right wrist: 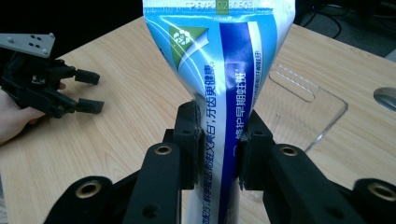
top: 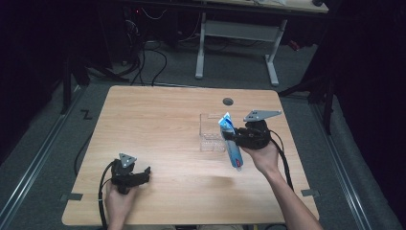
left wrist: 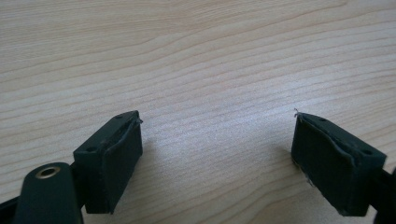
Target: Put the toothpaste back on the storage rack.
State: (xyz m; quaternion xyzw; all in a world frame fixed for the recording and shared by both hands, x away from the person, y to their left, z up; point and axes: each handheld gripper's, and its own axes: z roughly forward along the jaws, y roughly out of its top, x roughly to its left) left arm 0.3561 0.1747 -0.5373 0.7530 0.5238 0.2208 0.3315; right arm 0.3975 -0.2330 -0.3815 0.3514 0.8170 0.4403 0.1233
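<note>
A blue and white toothpaste tube [top: 231, 142] hangs above the table's right half, crimped end up toward the back. My right gripper [top: 230, 137] is shut on its middle, and in the right gripper view the pads squeeze the tube [right wrist: 223, 84] between them [right wrist: 217, 154]. Just left of the tube and behind it sits a clear plastic tray [top: 210, 130], also seen in the right gripper view [right wrist: 308, 100]. My left gripper [top: 146, 173] rests low near the front left of the table. Its jaws stand wide apart over bare wood [left wrist: 217, 140], nothing between them.
The light wood table [top: 163, 124] has a round cable hole [top: 228, 101] near its back edge. Beyond the table are a white desk frame [top: 239, 33] and floor cables. The other hand's gripper [right wrist: 51, 88] shows at far left in the right gripper view.
</note>
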